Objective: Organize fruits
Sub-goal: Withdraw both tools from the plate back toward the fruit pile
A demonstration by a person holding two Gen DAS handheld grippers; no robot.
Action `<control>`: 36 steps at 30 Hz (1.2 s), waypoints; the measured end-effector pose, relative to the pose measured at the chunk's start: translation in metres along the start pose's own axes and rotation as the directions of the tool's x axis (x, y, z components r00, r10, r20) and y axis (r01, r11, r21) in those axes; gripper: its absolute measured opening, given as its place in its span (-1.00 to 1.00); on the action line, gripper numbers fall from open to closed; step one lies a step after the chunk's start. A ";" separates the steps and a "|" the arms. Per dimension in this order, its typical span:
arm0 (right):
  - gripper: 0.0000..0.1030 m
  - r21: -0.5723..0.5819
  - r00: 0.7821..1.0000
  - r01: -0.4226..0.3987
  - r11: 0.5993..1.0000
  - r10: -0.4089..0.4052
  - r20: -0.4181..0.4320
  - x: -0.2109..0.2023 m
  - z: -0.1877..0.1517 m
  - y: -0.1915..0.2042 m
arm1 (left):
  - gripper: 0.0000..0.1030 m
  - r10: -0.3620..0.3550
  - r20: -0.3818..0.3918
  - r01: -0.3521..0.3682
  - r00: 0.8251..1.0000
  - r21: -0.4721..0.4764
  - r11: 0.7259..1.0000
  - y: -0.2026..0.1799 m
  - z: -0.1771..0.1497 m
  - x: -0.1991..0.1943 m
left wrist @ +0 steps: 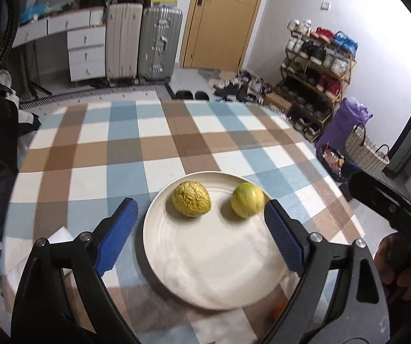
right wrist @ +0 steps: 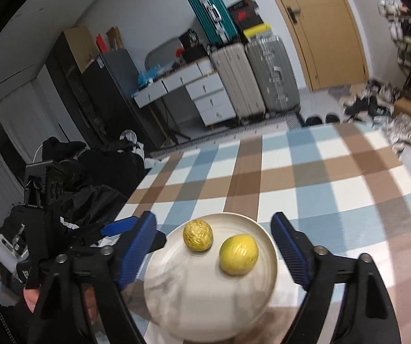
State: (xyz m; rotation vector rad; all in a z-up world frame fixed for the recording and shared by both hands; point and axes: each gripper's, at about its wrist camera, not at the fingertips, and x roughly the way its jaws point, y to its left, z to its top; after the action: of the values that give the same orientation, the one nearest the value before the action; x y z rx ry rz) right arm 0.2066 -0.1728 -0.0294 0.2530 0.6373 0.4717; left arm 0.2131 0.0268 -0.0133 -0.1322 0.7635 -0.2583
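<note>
Left wrist view: the left gripper (left wrist: 201, 230) hangs over the near half of the white plate (left wrist: 205, 281), fingers wide apart and empty. Two fruits sit on the plate's far side — a wrinkled yellow one (left wrist: 191, 199) and a smooth green-yellow one (left wrist: 247, 200) just beyond the right finger. The right gripper (right wrist: 214, 252) is likewise spread and empty — the smooth fruit (right wrist: 239, 254) lies between its fingers, probably the easier grab.

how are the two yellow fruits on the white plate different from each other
The wrinkled fruit has a crumpled, dull golden skin; the smooth fruit is paler and greenish-yellow. The wrinkled fruit lies left of the smooth fruit in both views. Both are roundish, similar in size, apart on the white plate.
</note>
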 end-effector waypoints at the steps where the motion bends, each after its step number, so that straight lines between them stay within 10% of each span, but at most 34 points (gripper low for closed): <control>1: 0.79 -0.015 1.000 0.009 1.000 -0.009 0.018 -0.013 -0.003 0.005 | 0.78 0.003 0.008 -0.003 1.000 0.000 1.000 -0.002 -0.002 -0.008; 18: 1.00 -0.174 0.985 0.100 0.980 -0.072 0.158 -0.136 -0.082 0.060 | 0.98 0.059 0.081 -0.059 0.995 -0.004 0.998 -0.040 -0.111 -0.124; 36: 1.00 -0.168 0.984 0.171 0.971 -0.159 0.082 -0.132 -0.151 0.060 | 0.98 0.079 -0.042 -0.080 0.996 -0.009 0.997 -0.045 -0.170 -0.094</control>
State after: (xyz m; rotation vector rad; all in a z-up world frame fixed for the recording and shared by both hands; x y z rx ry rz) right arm -0.0009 -0.1739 -0.0580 0.0489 0.5423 0.3540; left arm 0.0214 0.0060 -0.0632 -0.1069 0.8101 -0.1819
